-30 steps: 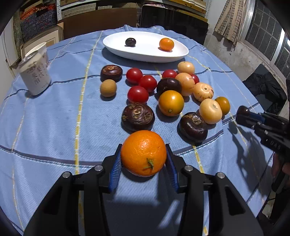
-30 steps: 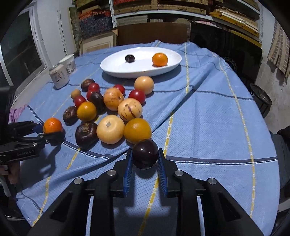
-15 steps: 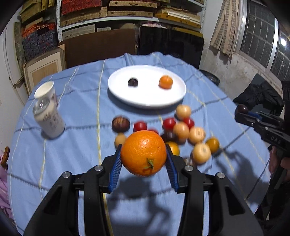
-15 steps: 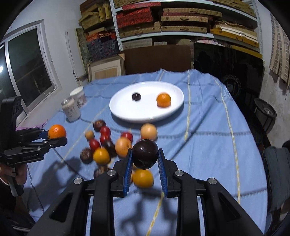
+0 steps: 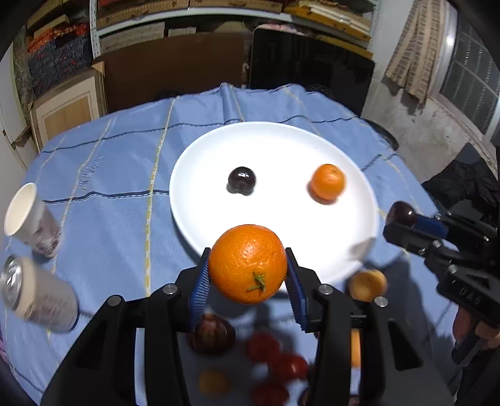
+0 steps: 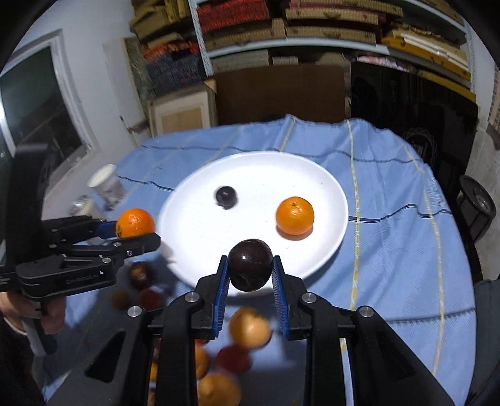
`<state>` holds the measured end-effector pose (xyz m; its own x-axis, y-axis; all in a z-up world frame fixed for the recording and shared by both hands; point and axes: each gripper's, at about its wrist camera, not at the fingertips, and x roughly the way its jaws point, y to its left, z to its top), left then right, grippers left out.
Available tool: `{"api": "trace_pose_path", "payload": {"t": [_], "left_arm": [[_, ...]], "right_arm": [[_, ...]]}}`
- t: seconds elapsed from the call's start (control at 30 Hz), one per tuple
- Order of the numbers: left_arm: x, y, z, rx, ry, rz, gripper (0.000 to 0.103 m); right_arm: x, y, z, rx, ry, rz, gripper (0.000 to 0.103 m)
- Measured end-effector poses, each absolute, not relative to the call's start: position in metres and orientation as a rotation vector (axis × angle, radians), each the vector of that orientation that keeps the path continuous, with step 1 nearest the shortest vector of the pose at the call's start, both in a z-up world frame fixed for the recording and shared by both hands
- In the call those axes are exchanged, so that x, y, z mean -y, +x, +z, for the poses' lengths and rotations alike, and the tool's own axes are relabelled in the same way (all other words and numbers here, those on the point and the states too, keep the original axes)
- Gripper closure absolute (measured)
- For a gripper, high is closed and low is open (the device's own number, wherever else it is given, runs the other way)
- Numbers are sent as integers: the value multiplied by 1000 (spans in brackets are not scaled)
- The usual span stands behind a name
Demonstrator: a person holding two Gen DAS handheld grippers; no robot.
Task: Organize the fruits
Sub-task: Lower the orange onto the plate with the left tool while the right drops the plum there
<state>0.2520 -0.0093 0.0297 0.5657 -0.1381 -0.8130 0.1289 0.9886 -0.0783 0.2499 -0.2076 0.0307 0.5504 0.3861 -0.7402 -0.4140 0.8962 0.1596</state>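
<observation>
1. Two tongs show, one in each of the person's hands, and both carry a fruit above the surface (image 5: pixel 103 175), which a blue cloth covers.
2. Left tongs (image 5: pixel 247 282) are closed on a big orange (image 5: pixel 247 264); the blue pads (image 5: pixel 199 281) press on its two sides, and its green stem faces the camera.
3. Right tongs (image 6: pixel 250 281) are closed on a dark plum (image 6: pixel 250 264); its pads (image 6: pixel 220 292) touch the plum on both sides.
4. In the left view the orange hangs over the near rim of the white plate (image 5: pixel 200 175). In the right view the plum also hangs over the near rim of this plate (image 6: pixel 331 193).
5. On the plate lie two fruits, well apart: a small dark fruit (image 5: pixel 241 179) to the left and a small orange (image 5: pixel 328 181) to the right.
6. Each view shows the other tongs at its side edge: the right tongs with the plum (image 5: pixel 401 214) at the right edge of the left view, the left tongs with the orange (image 6: pixel 135 223) at the left edge of the right view.
7. Below the tongs more fruits lie on the cloth near the plate, red (image 5: pixel 262 346), brown (image 5: pixel 211 332) and yellow (image 6: pixel 250 326); they are blurred.
8. At the left side of the surface a paper cup (image 5: pixel 28 215) and a can (image 5: pixel 37 296) stand, close to each other.
9. Behind the surface there are shelves (image 6: pixel 281 28) full of boxes.
</observation>
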Motion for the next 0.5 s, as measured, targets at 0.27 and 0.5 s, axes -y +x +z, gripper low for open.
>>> {"api": "trace_pose_path", "payload": {"t": [0.27, 0.5], "left_arm": [[7, 297, -3, -999, -2, -121, 59], [6, 307, -4, -1004, -60, -128, 40]], "right_arm": [[200, 287, -3, -931, -80, 447, 75], [198, 288, -7, -917, -87, 424, 56]]}}
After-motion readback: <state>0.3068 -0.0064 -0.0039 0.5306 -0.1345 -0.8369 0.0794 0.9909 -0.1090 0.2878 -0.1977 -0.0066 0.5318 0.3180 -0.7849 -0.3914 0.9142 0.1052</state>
